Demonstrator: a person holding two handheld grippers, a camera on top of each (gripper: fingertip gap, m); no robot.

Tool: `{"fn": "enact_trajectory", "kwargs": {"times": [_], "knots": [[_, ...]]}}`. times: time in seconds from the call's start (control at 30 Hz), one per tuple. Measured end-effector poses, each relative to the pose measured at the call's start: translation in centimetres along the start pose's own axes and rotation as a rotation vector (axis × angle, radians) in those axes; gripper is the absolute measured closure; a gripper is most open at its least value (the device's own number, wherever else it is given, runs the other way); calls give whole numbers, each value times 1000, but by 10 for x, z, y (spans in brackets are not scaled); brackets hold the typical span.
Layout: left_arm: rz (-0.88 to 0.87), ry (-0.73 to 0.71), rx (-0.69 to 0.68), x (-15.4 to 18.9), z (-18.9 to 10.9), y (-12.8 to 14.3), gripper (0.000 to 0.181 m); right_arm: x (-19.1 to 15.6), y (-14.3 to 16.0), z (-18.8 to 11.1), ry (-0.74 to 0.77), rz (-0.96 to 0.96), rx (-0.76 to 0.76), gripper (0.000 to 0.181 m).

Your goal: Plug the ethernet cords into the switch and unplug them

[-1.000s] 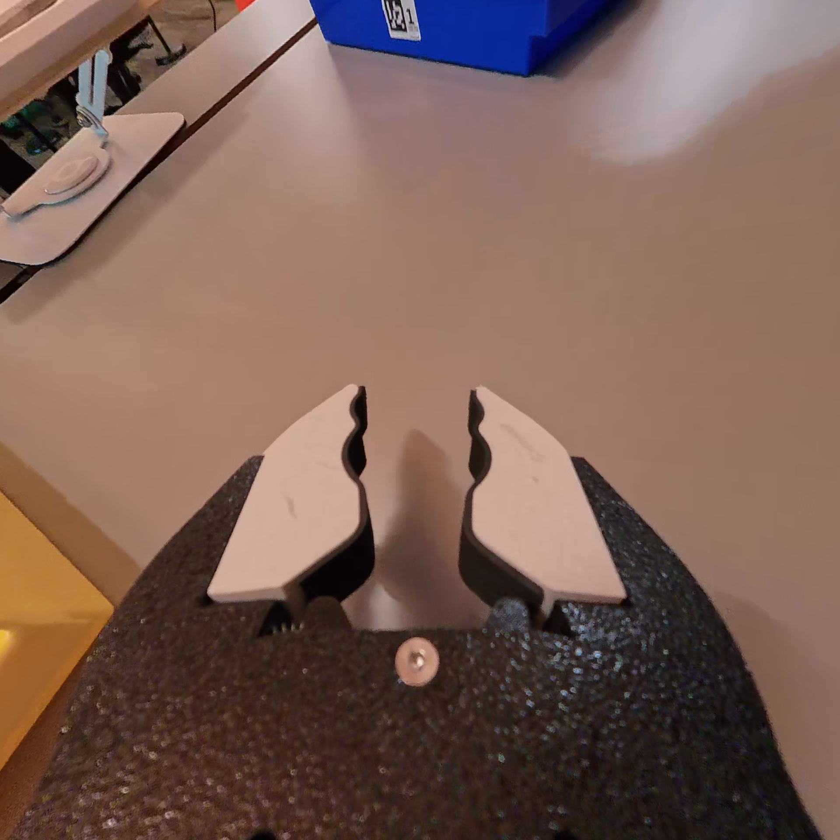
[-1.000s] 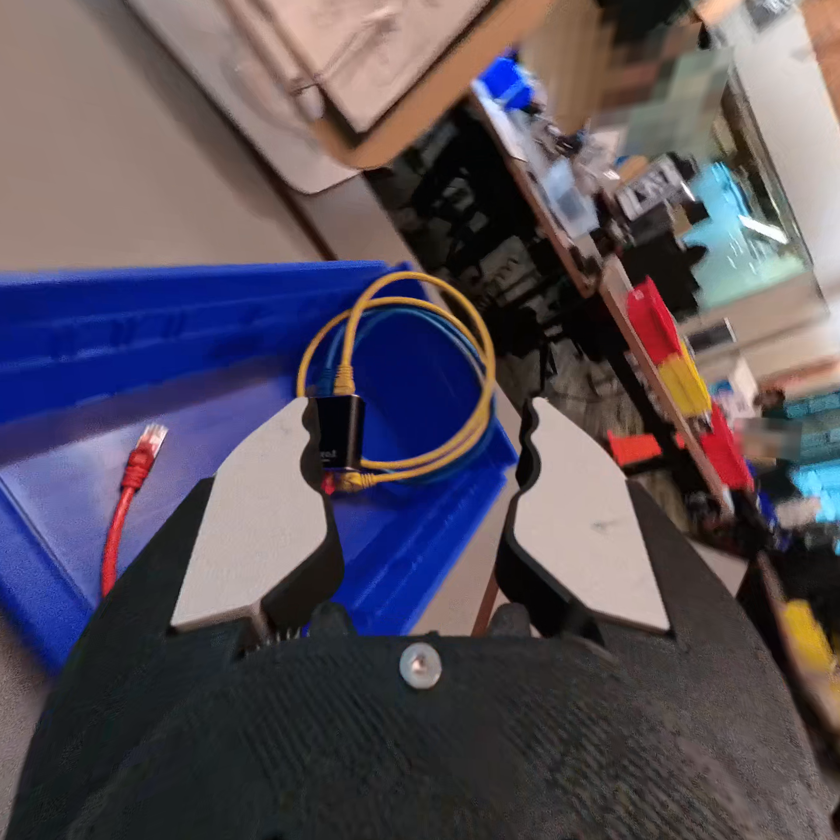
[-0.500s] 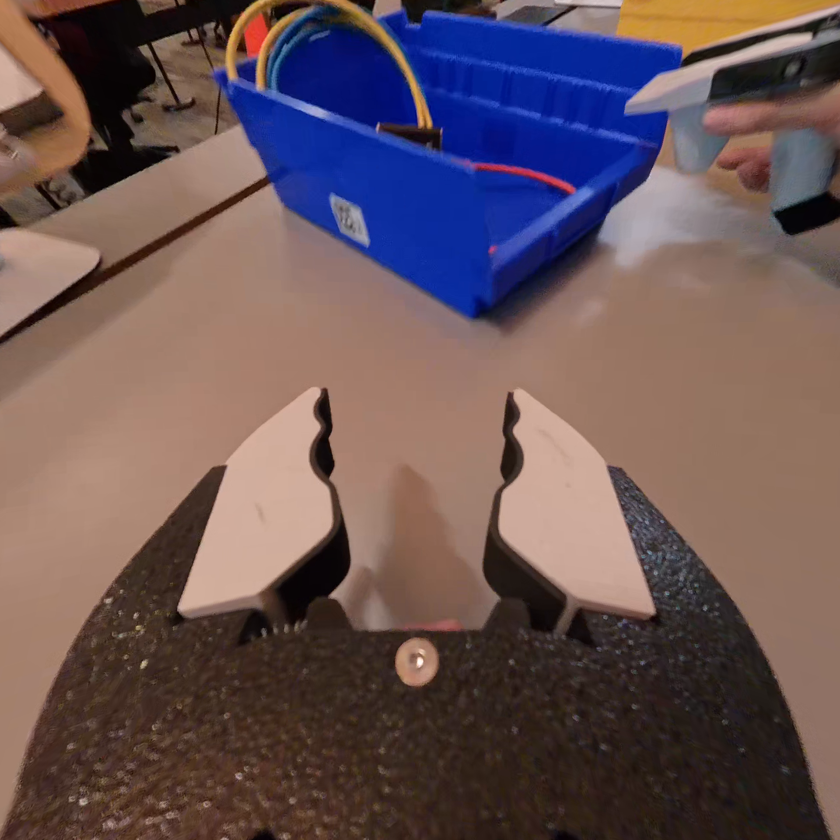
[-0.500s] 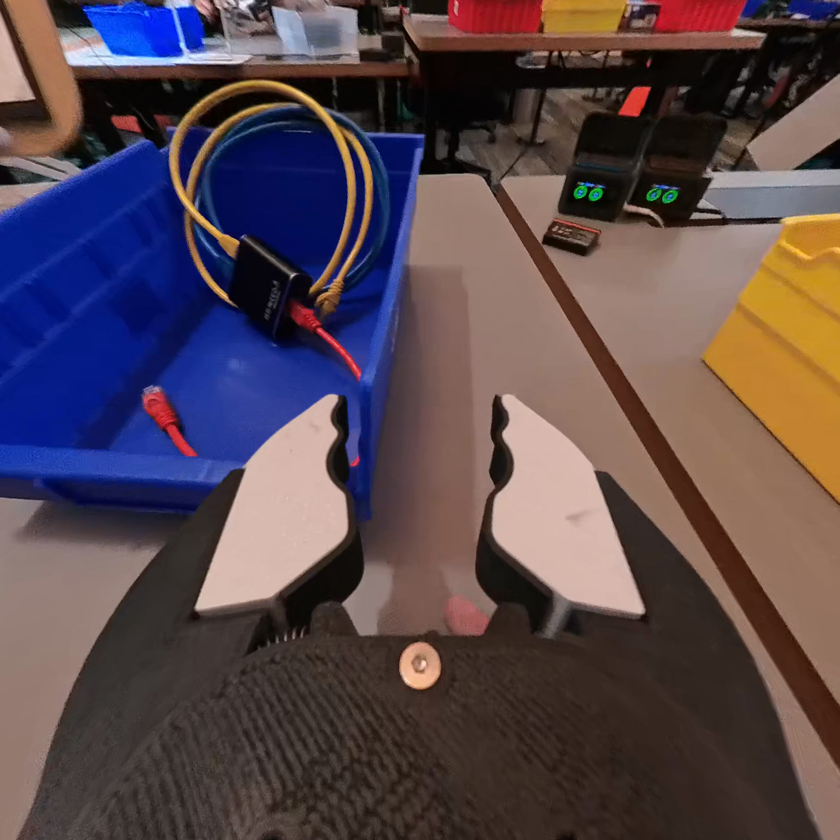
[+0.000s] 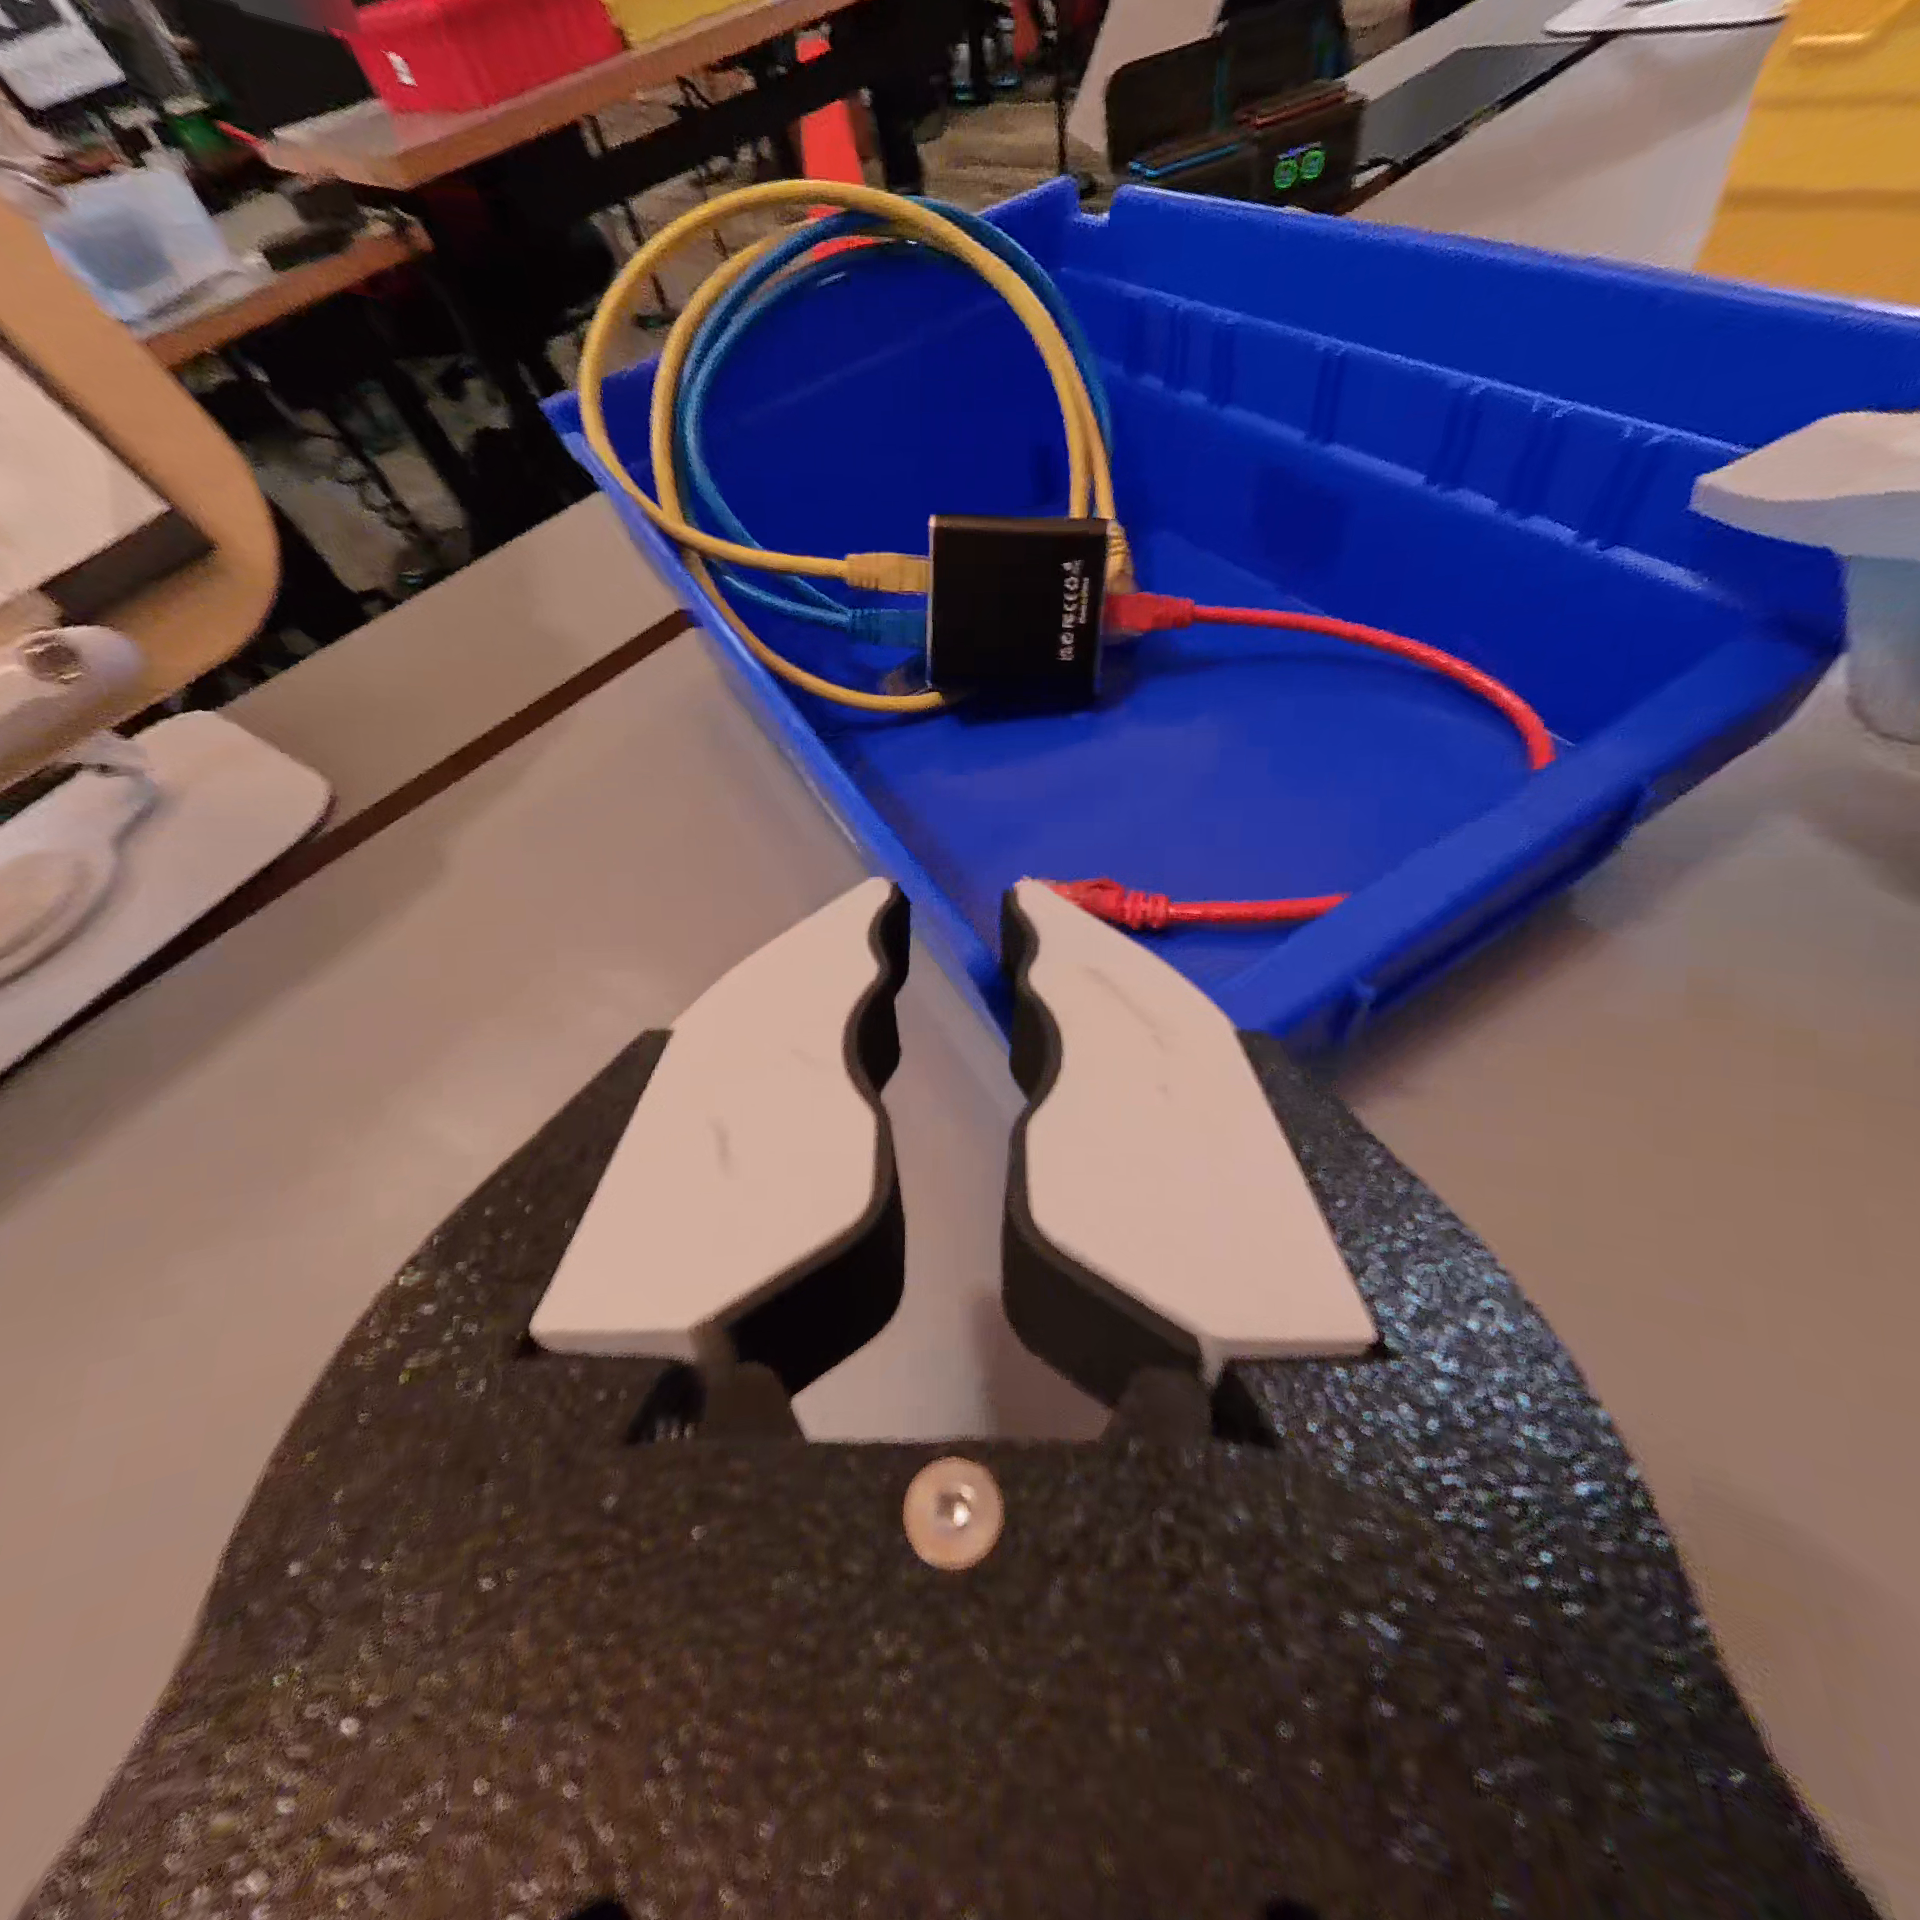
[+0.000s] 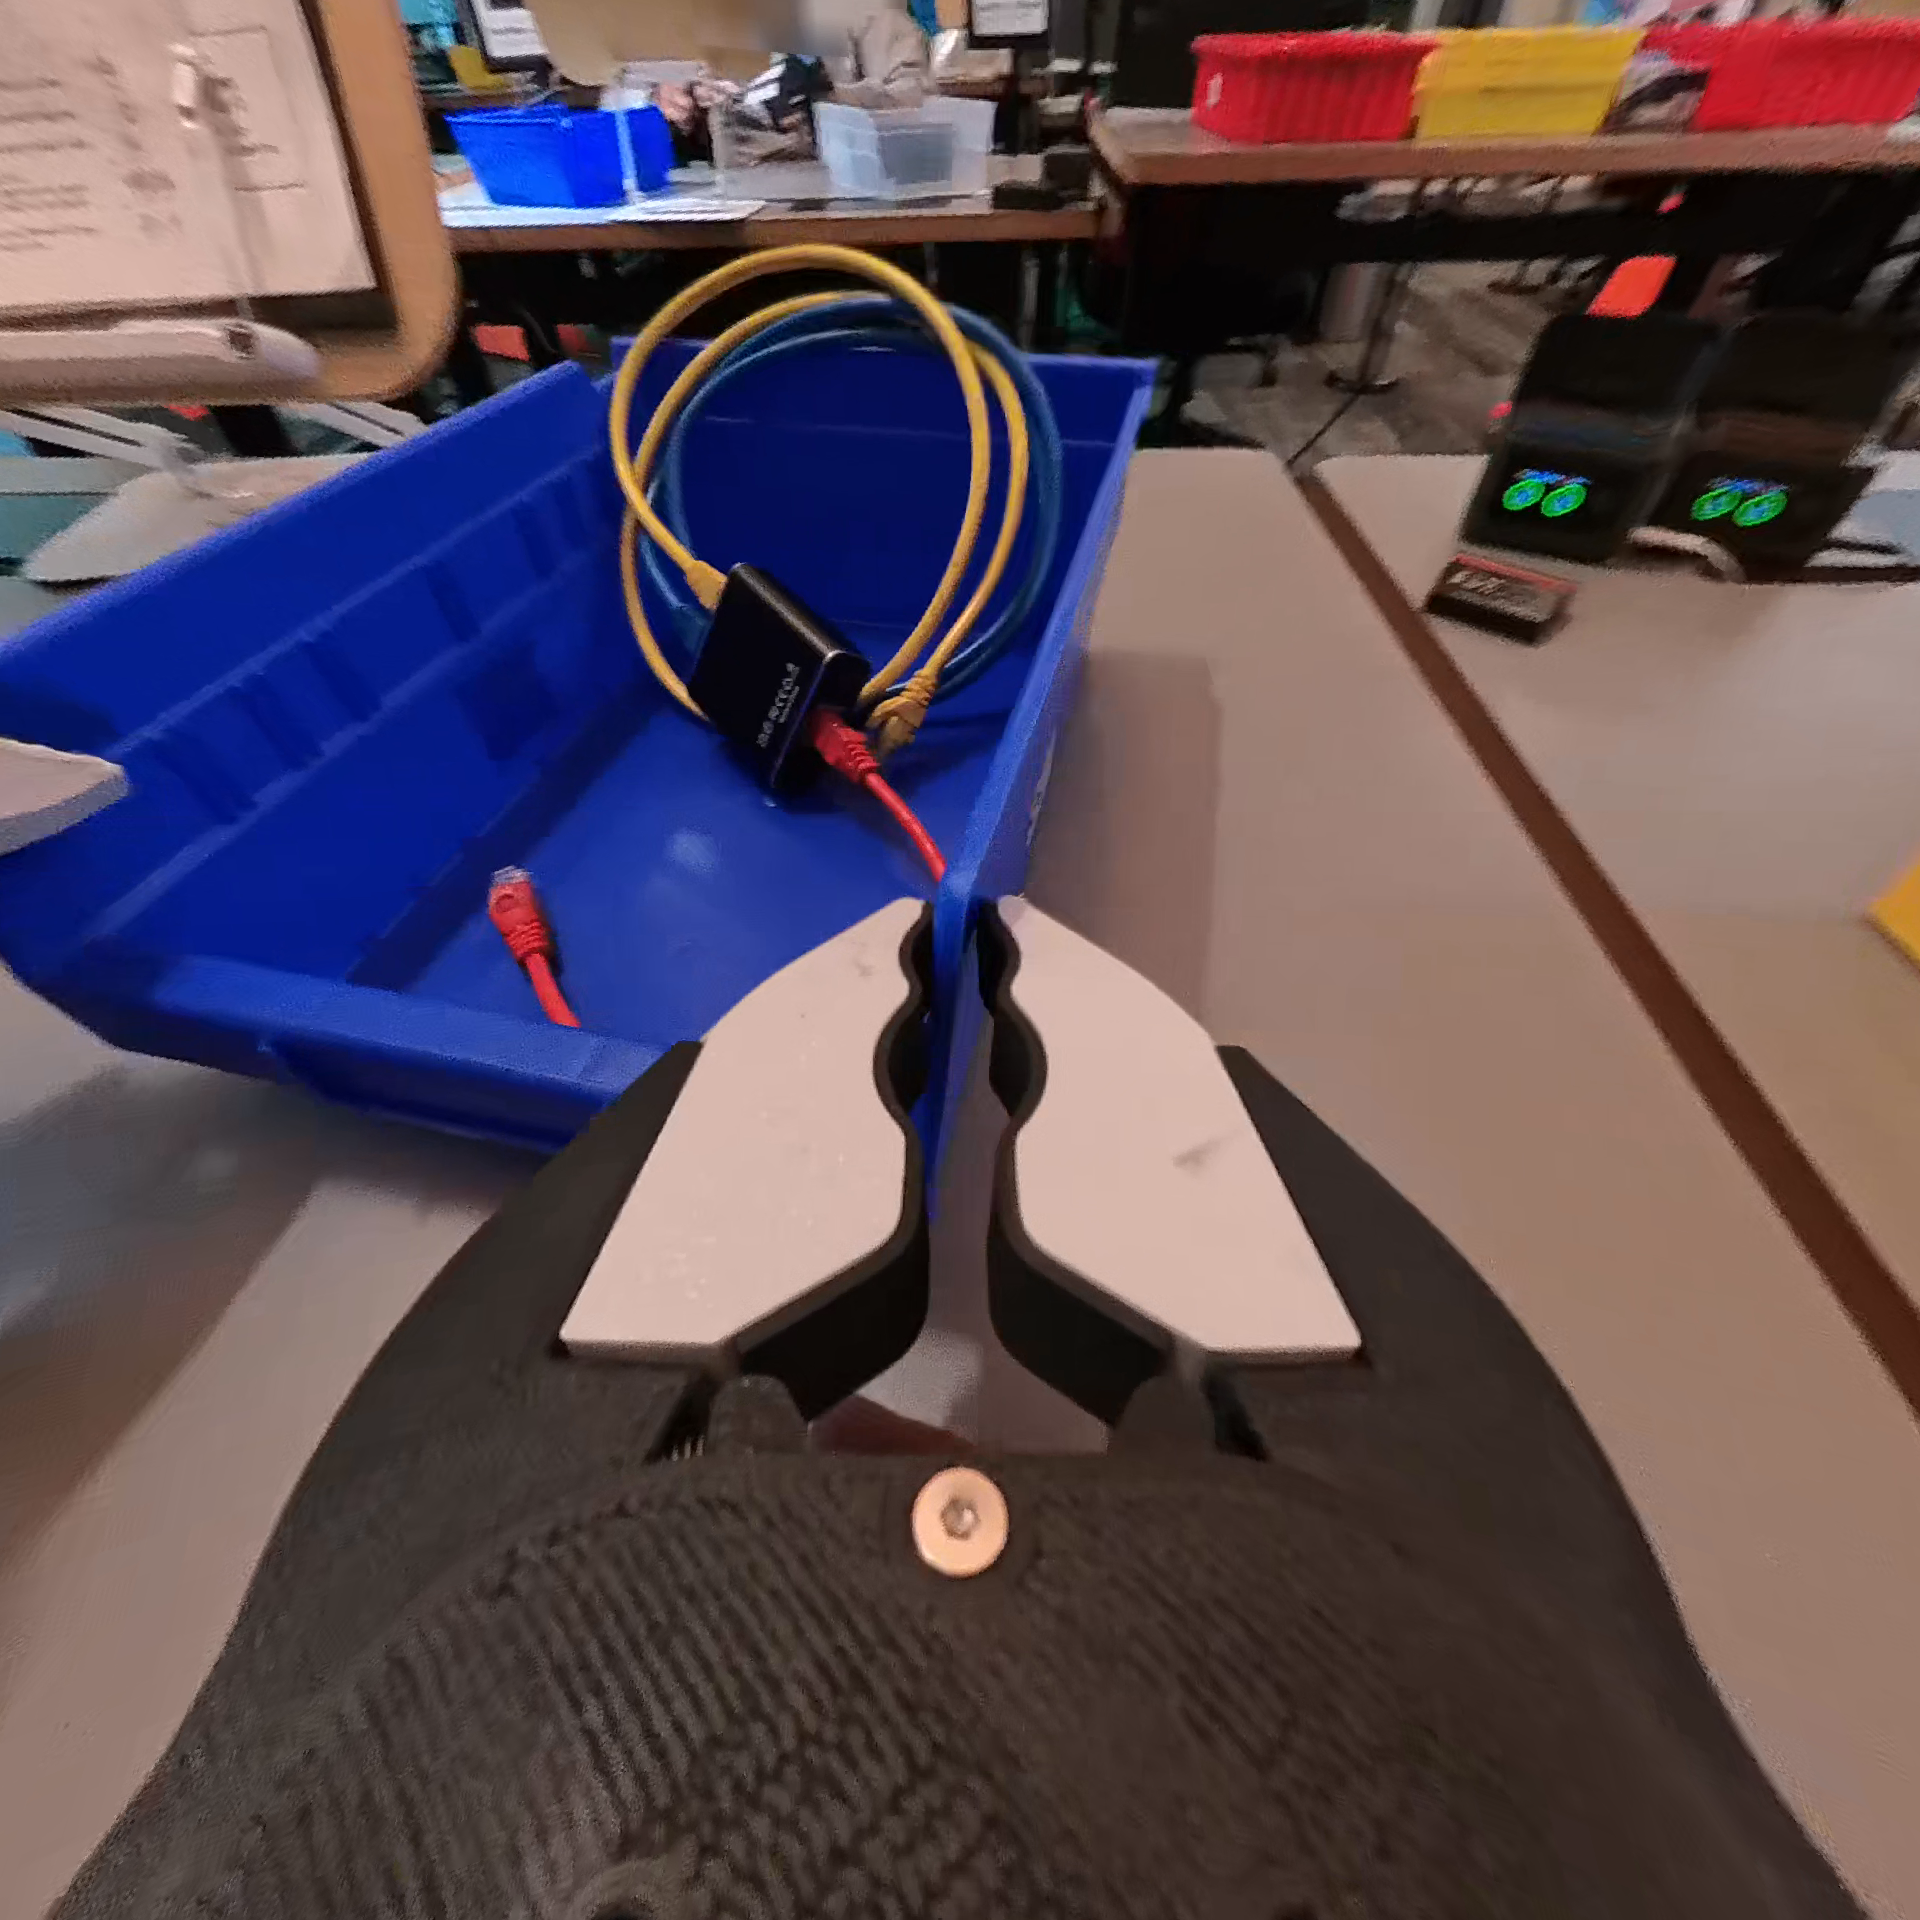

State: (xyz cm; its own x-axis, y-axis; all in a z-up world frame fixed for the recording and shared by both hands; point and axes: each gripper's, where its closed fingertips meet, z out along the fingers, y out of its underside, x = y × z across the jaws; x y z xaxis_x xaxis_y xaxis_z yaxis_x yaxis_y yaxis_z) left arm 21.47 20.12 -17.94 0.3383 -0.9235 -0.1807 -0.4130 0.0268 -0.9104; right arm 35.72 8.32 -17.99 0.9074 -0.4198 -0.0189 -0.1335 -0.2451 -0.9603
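Note:
A blue bin [image 5: 1455,436] stands on the grey table and holds a black switch [image 5: 1013,613]. Yellow [image 5: 623,312] and blue [image 5: 707,416] cords loop up from it. A red cord [image 5: 1455,665] runs from the switch, and its loose plug [image 5: 1101,896] lies on the bin floor. My left gripper [image 5: 954,904] is shut on the bin's left wall near the front corner. My right gripper [image 6: 956,914] is shut on the bin's right wall [image 6: 1081,582]. The right wrist view also shows the switch [image 6: 774,686] and the loose red plug [image 6: 516,904].
A yellow bin [image 5: 1829,145] stands to the right on the neighbouring table. Two black devices with green lights [image 6: 1642,468] sit beyond the table seam. A clipboard on a white stand [image 5: 156,831] is at the left. Tables with red and yellow bins [image 6: 1309,83] stand behind.
Both grippers have moved up to the blue bin and closed from open onto its side walls, the left on the left wall and the right on the right wall.

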Motion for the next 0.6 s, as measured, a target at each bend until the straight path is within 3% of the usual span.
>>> {"fn": "enact_trajectory", "kwargs": {"times": [0.27, 0.6], "knots": [[-39, -134, 38, -48, -54, 30, 167, -82, 1, 13, -167, -57, -67, 175], [-176, -315, 27, -159, -182, 103, 171, -270, 11, -2, -429, -273, -61, 169]]}}
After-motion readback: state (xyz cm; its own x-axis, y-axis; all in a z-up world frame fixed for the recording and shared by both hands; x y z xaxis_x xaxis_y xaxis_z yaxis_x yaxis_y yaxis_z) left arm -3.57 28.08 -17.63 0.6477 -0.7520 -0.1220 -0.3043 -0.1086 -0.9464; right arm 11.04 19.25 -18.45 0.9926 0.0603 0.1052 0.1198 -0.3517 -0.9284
